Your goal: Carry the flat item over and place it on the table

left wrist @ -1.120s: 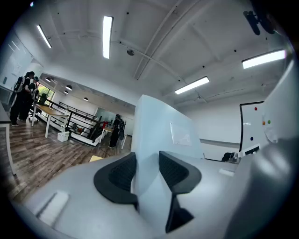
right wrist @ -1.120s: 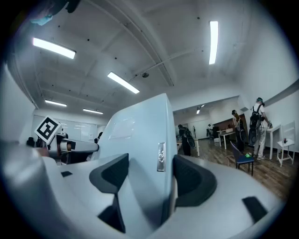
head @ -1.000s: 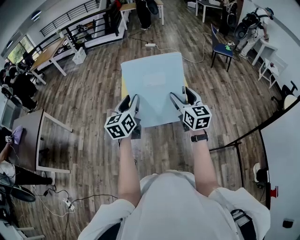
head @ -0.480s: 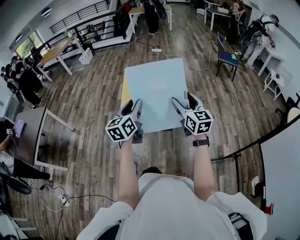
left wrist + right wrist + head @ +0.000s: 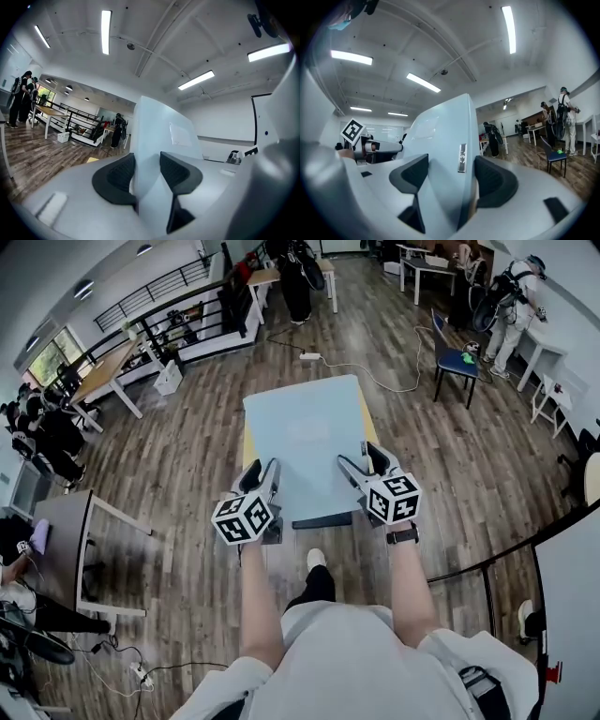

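The flat item (image 5: 305, 432), a pale blue panel, sits in the middle of the head view, held level above the wood floor (image 5: 187, 427) with its near edge toward the person. The left gripper (image 5: 263, 472) is clamped on that near edge at the lower left of the panel and the right gripper (image 5: 360, 459) on the lower right, well apart. In each gripper view the dark pads are closed on the sheet, which rises between them. It looks stiff, since the far end shows no sag, and probably light, since an edge grip alone carries it. The face seems smooth, so it could slide in the pads if tipped, and I would keep both grips wide on the near edge. A yellow layer (image 5: 247, 439) peeks out under the left side. What it is I cannot tell. A paler rectangle (image 5: 307, 430) on the top face shows no legible writing. The small silver tag (image 5: 461, 158) on the edge by the right gripper carries print too small to read
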`<state>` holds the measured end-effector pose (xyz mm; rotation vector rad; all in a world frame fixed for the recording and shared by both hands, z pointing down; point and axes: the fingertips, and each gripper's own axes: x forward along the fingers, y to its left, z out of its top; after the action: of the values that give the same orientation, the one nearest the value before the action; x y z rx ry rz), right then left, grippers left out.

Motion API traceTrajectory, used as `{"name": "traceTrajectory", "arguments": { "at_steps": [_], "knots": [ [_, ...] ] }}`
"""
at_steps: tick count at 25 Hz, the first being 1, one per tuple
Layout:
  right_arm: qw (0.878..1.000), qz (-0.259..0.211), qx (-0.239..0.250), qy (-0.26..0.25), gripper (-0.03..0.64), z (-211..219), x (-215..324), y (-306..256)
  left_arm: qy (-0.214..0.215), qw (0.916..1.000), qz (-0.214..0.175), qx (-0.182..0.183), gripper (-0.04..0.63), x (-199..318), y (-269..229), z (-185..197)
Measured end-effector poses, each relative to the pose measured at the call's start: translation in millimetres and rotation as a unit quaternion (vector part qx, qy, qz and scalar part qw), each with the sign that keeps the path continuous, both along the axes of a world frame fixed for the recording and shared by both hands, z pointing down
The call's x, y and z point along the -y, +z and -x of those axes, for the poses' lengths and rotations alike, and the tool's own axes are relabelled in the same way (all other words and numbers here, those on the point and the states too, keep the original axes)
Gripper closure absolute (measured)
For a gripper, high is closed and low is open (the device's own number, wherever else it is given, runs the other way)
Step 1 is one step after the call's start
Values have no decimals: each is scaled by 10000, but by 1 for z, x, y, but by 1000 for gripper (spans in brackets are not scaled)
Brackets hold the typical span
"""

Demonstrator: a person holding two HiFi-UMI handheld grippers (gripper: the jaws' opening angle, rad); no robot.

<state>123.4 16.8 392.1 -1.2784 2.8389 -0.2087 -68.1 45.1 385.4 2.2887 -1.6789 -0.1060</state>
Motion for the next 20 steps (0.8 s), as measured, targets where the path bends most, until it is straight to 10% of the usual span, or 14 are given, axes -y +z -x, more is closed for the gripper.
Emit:
{"name": "traceTrajectory", "arguments": {
  "at_steps": [13, 20],
  "knots": [
    [9995, -131, -103, 278, 331, 77, 187, -15, 341, 9987, -274, 248, 426, 197, -21, 75],
    [9978, 521, -256, 307, 331, 102, 245, 17, 569, 9979, 305, -7, 419, 258, 20, 105]
  ]
}}
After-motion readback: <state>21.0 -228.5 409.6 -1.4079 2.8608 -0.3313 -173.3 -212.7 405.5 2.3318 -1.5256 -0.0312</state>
